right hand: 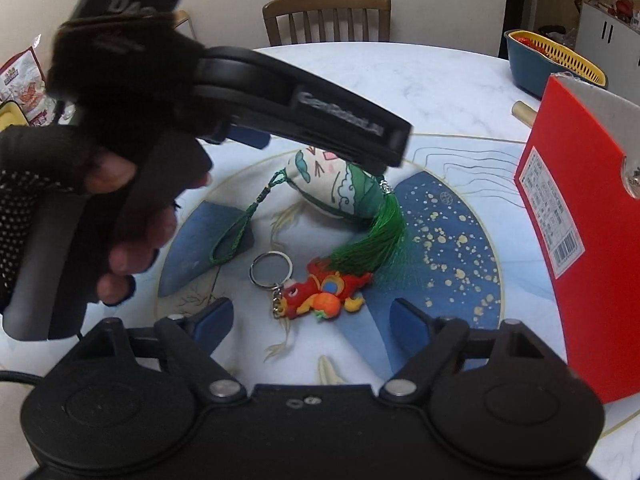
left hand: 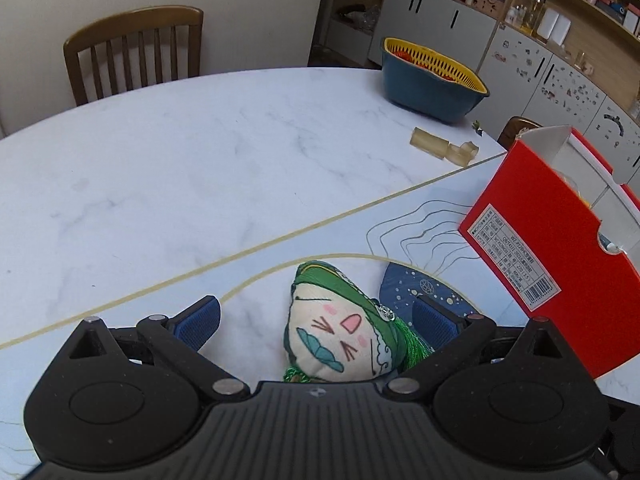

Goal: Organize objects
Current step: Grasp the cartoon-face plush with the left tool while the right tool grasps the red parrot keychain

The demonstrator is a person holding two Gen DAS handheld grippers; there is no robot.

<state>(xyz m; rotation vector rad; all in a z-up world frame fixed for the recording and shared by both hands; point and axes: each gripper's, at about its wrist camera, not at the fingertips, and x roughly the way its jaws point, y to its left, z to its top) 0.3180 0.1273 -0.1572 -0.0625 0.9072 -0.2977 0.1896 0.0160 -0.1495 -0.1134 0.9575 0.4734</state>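
Note:
A green and cream cloth sachet (left hand: 340, 328) with a cartoon face and a green tassel lies on the table's blue round pattern. My left gripper (left hand: 316, 320) is open, its blue pads on either side of the sachet, not touching it. In the right wrist view the sachet (right hand: 340, 188) lies under the left gripper's body (right hand: 304, 112), its tassel (right hand: 376, 240) trailing toward a red dragon keychain (right hand: 320, 292) with a metal ring. My right gripper (right hand: 312, 320) is open, just in front of the keychain. An open red box (left hand: 560, 240) stands to the right.
A blue basin with a yellow strainer (left hand: 432, 76) sits at the far right of the marble table (left hand: 160, 180). Translucent yellowish blocks (left hand: 444, 146) lie near it. A wooden chair (left hand: 136, 52) stands behind the table. Snack packets (right hand: 24, 84) lie at the far left.

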